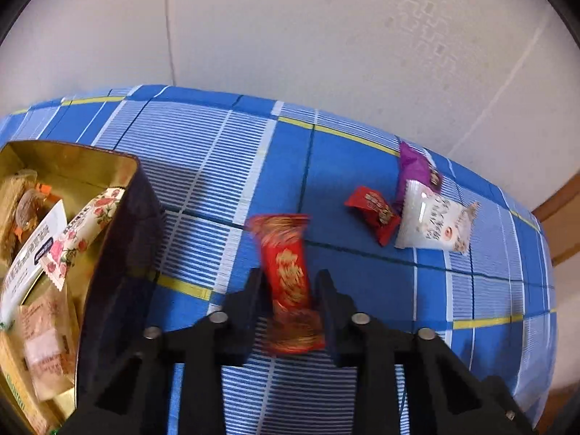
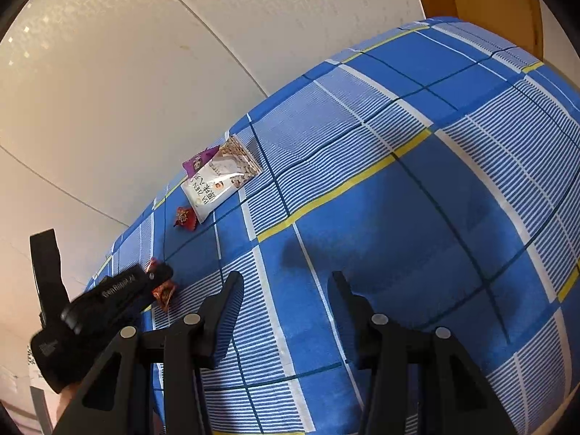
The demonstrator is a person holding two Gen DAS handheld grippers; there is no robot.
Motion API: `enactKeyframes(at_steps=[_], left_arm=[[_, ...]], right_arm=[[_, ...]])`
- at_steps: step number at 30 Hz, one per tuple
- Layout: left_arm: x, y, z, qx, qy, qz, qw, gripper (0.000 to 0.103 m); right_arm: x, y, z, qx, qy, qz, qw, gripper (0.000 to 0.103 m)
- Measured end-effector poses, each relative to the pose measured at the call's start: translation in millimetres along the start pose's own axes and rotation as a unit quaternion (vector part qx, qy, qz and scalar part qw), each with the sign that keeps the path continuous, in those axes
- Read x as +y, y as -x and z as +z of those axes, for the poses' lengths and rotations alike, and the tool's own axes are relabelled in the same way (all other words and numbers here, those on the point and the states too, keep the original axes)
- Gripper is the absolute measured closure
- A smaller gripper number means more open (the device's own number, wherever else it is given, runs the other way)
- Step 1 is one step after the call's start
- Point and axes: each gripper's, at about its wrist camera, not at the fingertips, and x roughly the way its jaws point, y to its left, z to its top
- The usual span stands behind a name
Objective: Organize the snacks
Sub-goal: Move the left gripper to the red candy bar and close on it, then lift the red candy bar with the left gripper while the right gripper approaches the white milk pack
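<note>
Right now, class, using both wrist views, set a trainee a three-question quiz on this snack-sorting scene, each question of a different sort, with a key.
1. True or false: the left gripper holds the red-and-gold snack bar between its fingers.
2. Multiple choice: the white packet lies partly over which item? A) the purple packet B) the gold tin C) a green bottle
3. Fill in: the right gripper is ____ and holds nothing above the blue checked cloth.

Key
1. True; the bar stands between the two black fingers.
2. A; the small red packet lies beside them.
3. open
</note>
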Motion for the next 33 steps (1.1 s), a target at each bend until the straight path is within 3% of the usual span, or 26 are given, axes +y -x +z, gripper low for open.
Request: enactKeyframes(at_steps=[12,20,23,25,27,33], left_arm=[[1.5,28.6,-64.1,-0.102,-0.076,-0.004,0.9918,0.078],[12.5,29.5,-62.8,-0.100,-0.049,-0.039,0.9930,0.078],[14.6,31.0,-63.2,-0.100,-0.043,-0.047,0.9929,0.078],[15.0,28.0,-61.1,-0.100,-0.041,-0.050,0.9929,0.078],[15.4,28.7,-61.6,-0.100,-0.040,-0.051,0.9928,0.078],[18.4,28.6,-61.9,-0.100,-0.038,-0.057,0.9927,0.078]], right_arm=[[1.8,-3.0,-1.5,0.003,-0.001,0.001,1.000,0.054],[25.5,-21.4,10.0,-0.015,0.039,-0.008,0.999,0.054],[43.2,-24.0,31.8,-0.051,0.065,0.005,0.997,0.054],[53.6,-25.5,53.3,-0.097,0.086,0.019,0.991,0.054],[55.0,-34.2,68.9,-0.110,0.086,0.035,0.990,0.054],[47.3,-79.3,96.5,-0.064,0.056,0.063,0.994,0.056]])
